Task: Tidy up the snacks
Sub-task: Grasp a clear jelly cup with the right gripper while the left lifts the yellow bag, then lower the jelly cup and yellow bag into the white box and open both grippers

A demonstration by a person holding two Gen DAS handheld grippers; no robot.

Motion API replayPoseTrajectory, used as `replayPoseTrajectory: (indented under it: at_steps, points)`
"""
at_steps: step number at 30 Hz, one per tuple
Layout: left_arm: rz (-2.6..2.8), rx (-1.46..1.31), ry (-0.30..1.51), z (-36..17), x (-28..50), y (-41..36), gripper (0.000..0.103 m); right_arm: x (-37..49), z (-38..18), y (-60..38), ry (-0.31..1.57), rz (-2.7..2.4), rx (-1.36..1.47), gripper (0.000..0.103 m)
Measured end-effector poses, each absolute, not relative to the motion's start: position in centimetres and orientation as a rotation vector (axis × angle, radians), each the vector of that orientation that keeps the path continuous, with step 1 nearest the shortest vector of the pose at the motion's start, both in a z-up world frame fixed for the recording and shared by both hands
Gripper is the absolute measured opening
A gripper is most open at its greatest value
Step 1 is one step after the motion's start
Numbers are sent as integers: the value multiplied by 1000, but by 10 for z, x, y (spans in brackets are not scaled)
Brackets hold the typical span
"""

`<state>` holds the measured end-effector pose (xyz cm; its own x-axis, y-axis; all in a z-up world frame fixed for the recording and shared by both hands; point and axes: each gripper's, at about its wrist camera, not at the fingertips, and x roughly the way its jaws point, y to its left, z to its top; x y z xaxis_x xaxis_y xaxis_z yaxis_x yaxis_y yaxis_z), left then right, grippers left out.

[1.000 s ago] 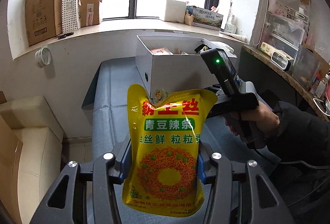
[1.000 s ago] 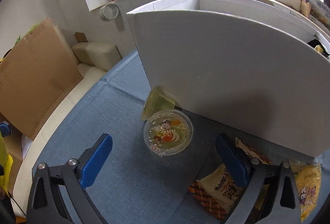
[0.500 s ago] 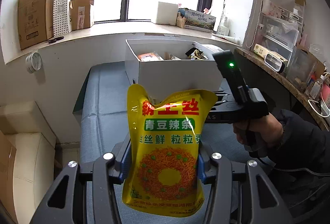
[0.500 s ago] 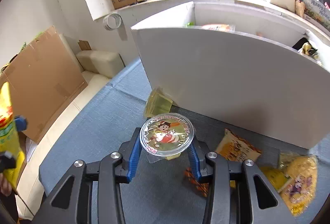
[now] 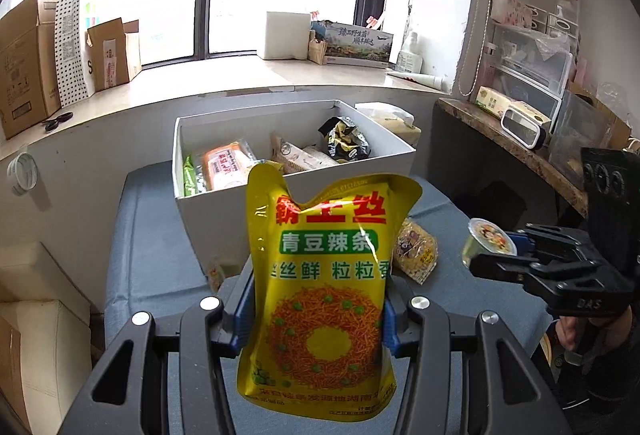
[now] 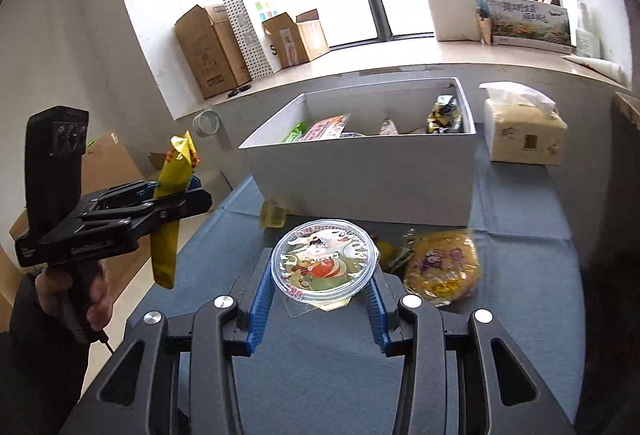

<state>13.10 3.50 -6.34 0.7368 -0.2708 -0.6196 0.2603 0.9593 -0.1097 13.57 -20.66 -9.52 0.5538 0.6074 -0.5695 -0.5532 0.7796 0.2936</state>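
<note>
The yellow pouch (image 5: 320, 287) reads 青豆辣条 on a green band.

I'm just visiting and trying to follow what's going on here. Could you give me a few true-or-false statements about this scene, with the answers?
1. The left gripper holds a yellow snack pouch. True.
2. The right gripper is empty. False: it is shut on a clear jelly cup.
3. The white box already contains snacks. True.
4. The white box stands on the windowsill. False: it stands on the blue table.
</note>
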Motion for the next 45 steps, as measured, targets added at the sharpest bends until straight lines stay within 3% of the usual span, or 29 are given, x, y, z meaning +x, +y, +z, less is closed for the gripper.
replayPoseTrajectory:
  at_steps: [6, 14, 20, 21, 22, 23, 24, 25, 26, 28, 45]
  points:
    - [-299, 0, 672, -48, 178, 14, 54, 158, -72, -225, 667, 651, 109, 45]
    - [-222, -61, 620, -9, 266, 21, 54, 249, -35, -194, 612, 645, 60, 45]
    - [-191, -45, 648, -17, 321, 17, 55, 318, -39, -167, 673, 599, 12, 45]
    - [-181, -45, 665, -22, 329, 17, 60, 324, -41, -165, 675, 587, 2, 45]
    - [-188, -61, 681, -27, 335, 18, 72, 329, -42, -162, 675, 571, -15, 46]
    - [-200, -72, 693, -31, 340, 19, 81, 332, -44, -160, 682, 561, -32, 49]
    - [-179, -66, 696, -34, 342, 19, 89, 336, -45, -159, 693, 564, -42, 72]
    - [-152, -61, 688, -35, 342, 19, 91, 339, -47, -158, 707, 559, -59, 91]
    - [-147, -66, 686, -37, 343, 21, 94, 338, -48, -159, 701, 543, -73, 103]
    - [-141, -91, 690, -40, 341, 25, 103, 333, -48, -162, 670, 539, -59, 103]
    - [-29, -64, 648, -6, 313, 53, 103, 298, -40, -180, 618, 533, -16, 103]
